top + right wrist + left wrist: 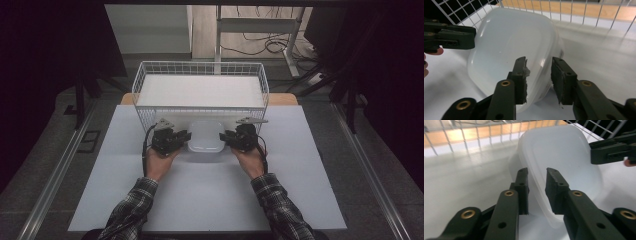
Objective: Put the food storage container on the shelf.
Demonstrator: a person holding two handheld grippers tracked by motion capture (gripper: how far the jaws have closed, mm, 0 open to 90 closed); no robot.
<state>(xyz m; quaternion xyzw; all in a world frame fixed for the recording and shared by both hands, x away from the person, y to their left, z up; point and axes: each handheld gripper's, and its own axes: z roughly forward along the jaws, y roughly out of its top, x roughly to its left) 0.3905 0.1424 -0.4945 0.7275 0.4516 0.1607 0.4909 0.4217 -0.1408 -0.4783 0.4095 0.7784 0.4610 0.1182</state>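
Note:
A translucent white plastic container [205, 136], rounded-square in shape, sits on the white table board just in front of the wire basket. My left gripper [187, 136] is at its left edge and my right gripper [224, 136] at its right edge. In the left gripper view the container's rim [536, 187] runs between the two jaws of my left gripper [537, 171], which stand apart with a gap on each side. In the right gripper view the container wall [539, 70] likewise lies between the parted jaws of my right gripper [539, 60]. Each view also shows the opposite gripper across the container.
A white wire basket [200, 68] holding a flat white slab stands right behind the container, its front mesh close to both grippers. The white table board [210, 195] stretches toward the person. Table legs and cables lie on the floor beyond.

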